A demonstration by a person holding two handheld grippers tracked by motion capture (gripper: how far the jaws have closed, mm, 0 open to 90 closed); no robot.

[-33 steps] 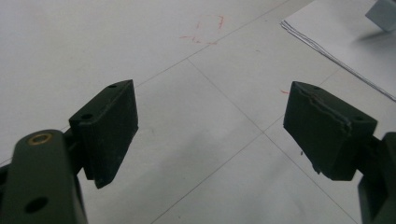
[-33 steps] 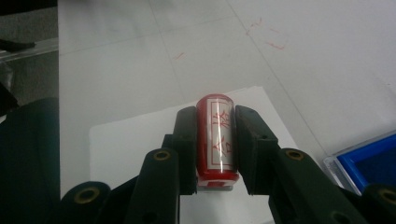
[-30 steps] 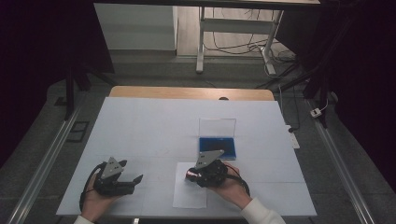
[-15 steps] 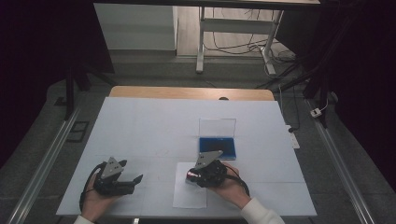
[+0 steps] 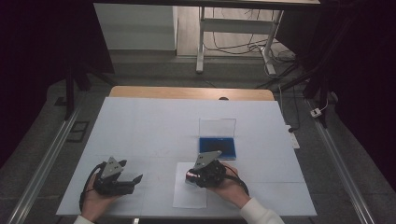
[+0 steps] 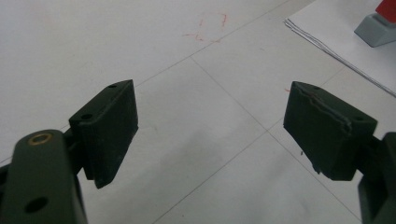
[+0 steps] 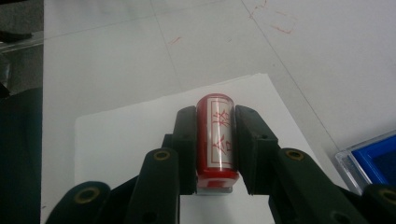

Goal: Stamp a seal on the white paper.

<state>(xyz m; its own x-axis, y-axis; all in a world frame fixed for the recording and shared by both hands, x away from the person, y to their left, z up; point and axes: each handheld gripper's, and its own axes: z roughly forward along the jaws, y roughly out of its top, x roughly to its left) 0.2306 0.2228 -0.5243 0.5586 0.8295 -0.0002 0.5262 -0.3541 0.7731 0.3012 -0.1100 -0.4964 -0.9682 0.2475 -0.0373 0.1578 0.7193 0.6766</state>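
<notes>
While the right gripper point(image 7: 215, 140) clamps the red stamp point(image 7: 215, 137) over the sheet of paper point(image 5: 189, 193) at the table's point(image 5: 140, 121) near edge, the inking at the blue ink pad point(image 5: 217, 147) looks done and the print seems left to make. The stamp's long axis runs along the jaws, slanting down toward the paper. The left gripper point(image 6: 210, 126) rests open and empty near the near left corner
</notes>
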